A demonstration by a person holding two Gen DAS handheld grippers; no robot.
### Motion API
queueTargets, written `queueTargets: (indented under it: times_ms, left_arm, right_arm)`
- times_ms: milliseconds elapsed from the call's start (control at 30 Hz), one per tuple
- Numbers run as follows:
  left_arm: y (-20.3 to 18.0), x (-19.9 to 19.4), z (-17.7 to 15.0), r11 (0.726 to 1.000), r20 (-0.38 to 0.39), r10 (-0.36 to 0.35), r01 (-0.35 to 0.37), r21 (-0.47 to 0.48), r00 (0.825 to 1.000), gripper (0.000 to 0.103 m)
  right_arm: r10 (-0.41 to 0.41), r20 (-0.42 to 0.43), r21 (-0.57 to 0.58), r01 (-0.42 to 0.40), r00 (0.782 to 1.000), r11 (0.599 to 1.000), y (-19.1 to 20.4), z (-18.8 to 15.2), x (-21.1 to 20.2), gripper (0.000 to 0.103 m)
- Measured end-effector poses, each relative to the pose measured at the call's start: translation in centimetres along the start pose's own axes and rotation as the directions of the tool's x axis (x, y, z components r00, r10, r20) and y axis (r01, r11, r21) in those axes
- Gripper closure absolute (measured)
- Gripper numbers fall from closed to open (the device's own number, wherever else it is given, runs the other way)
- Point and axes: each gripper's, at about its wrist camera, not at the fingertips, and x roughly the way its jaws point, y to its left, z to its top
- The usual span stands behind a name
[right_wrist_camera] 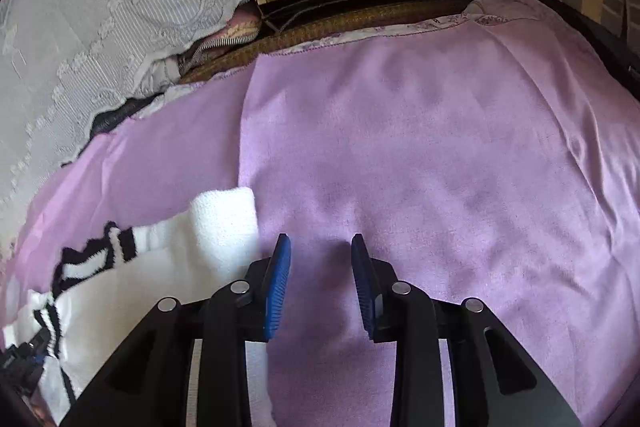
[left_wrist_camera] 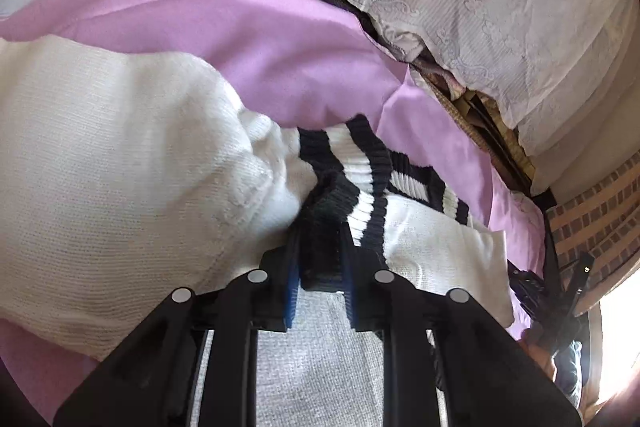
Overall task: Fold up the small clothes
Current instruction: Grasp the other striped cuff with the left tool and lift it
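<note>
Black ribbed cuff of a white knitted sock point(left_wrist_camera: 120, 155) is pinched by the left gripper point(left_wrist_camera: 320, 251), the sock's long body running leftward from it over the lilac bed sheet point(right_wrist_camera: 420, 147). Right of the sock, the right gripper point(right_wrist_camera: 320, 247) is held spread, empty. Beyond lies white lace fabric point(left_wrist_camera: 500, 7).

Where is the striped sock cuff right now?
Left wrist view, centre: the black-and-white striped cuff is pinched in the left tool, over the purple sheet.
</note>
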Motion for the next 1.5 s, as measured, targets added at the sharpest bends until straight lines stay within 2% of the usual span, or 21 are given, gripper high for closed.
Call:
queueTargets:
  times_ms: [100,200,233,300,333,400,433,467,567,633,700,767,833,933,1000,1100,1200,1233,1267,1333,1500]
  left_arm:
    - [0.2,-1.1,0.1,1.000,0.051,0.027,-0.027,-0.001,0.998,0.089]
    - [0.0,-0.5,0.1,0.998,0.029,0.053,-0.054,0.018,0.998,0.089]
    - [0.0,-0.5,0.1,0.998,0.029,0.053,-0.054,0.020,0.998,0.089]
    - [-0.3,-0.9,0.1,0.999,0.039,0.034,-0.035,0.026,0.999,0.089]
    - [-0.3,-1.0,0.1,1.000,0.042,0.007,-0.008,0.023,0.999,0.085]
    - [-0.4,-1.2,0.0,0.998,0.042,-0.057,0.057,0.004,0.998,0.064]
    - [-0.4,-1.4,-0.1,0.997,0.048,-0.075,0.075,-0.008,0.996,0.044]
    - [-0.5,-1.5,-0.2,0.996,0.056,-0.086,0.087,-0.014,0.995,0.035]
    - [-1.1,-1.3,-0.1,0.996,0.051,-0.090,0.090,0.001,0.995,0.032]
    - [-1.5,-0.1,0.0,0.996,0.007,-0.083,0.083,0.016,0.996,0.032]
    - [-1.9,0.5,0.0,0.996,-0.013,-0.085,0.086,0.029,0.996,0.039]
    - [-2.4,0.5,-0.1,0.995,-0.021,-0.087,0.088,0.055,0.996,0.066]
    - [-2.2,0.5,0.0,0.994,-0.022,-0.097,0.098,0.054,0.995,0.086]
    - [-1.0,-0.7,0.4,0.997,0.036,-0.073,0.073,0.015,0.997,0.093]
    - [-0.2,-1.7,0.7,0.999,0.075,-0.044,0.045,-0.004,0.996,0.100]
    - [0.8,-1.8,1.1,1.000,0.079,0.002,0.000,-0.019,0.997,0.101]
    - [0.9,-0.9,0.9,0.995,0.004,-0.084,0.085,-0.049,0.996,0.101]
    - [0.7,-0.6,0.8,0.993,-0.017,-0.106,0.105,-0.050,0.994,0.094]
    - [0.5,-0.5,0.6,0.994,-0.023,-0.105,0.104,-0.046,0.994,0.076]
    - [-0.1,-0.4,0.3,0.993,-0.033,-0.118,0.117,-0.031,0.992,0.055]
    - [-0.6,-0.3,0.1,0.991,-0.040,-0.133,0.132,-0.029,0.990,0.041]
  right_arm:
    - [0.069,0.031,0.021,-0.070,0.997,0.997,0.2,0.2,-0.9,0.072]
    - [0.018,0.007,-0.054,-0.018,1.000,0.998,1.7,0.3,0.1,0.072]
    - [-0.013,-0.023,-0.079,0.012,1.000,0.997,2.0,0.2,1.2,0.072]
    - [-0.017,-0.086,-0.081,0.010,0.996,0.997,2.0,0.1,2.8,0.070]
    - [-0.013,-0.086,-0.088,0.006,0.996,0.996,2.1,0.3,2.7,0.070]
    - [-0.038,-0.080,-0.131,0.027,0.996,0.991,2.5,0.2,2.8,0.070]
    - [-0.050,-0.076,-0.140,0.038,0.996,0.989,2.7,0.1,2.7,0.070]
    - [-0.058,-0.073,-0.149,0.046,0.996,0.988,2.9,0.1,2.7,0.070]
    - [-0.043,-0.078,-0.134,0.032,0.996,0.990,2.4,0.1,2.7,0.069]
    - [-0.033,-0.079,-0.123,0.024,0.996,0.992,2.4,0.0,2.7,0.069]
    - [-0.032,-0.078,-0.122,0.022,0.996,0.992,2.5,-0.1,2.6,0.068]
    - [-0.016,-0.079,-0.107,0.007,0.997,0.994,2.2,-0.1,2.6,0.068]
    - [0.030,-0.071,-0.044,-0.033,0.997,0.998,1.4,0.1,2.2,0.068]
    - [0.077,-0.032,0.045,-0.076,0.996,0.996,0.2,0.5,1.1,0.068]
    - [0.070,-0.003,0.037,-0.070,0.998,0.997,0.2,0.7,0.3,0.068]
    - [0.069,-0.009,-0.003,-0.069,0.998,0.998,1.0,0.7,0.3,0.068]
    - [0.061,-0.025,-0.005,-0.061,0.998,0.998,1.0,0.5,0.7,0.068]
    - [0.063,-0.026,0.002,-0.063,0.998,0.998,0.8,0.6,0.6,0.068]
    - [0.065,-0.026,0.008,-0.064,0.998,0.998,0.7,0.6,0.6,0.068]
    - [0.063,-0.027,0.012,-0.063,0.998,0.998,0.7,0.6,0.7,0.068]
    - [0.082,-0.054,0.032,-0.080,0.995,0.996,0.5,0.3,1.2,0.068]
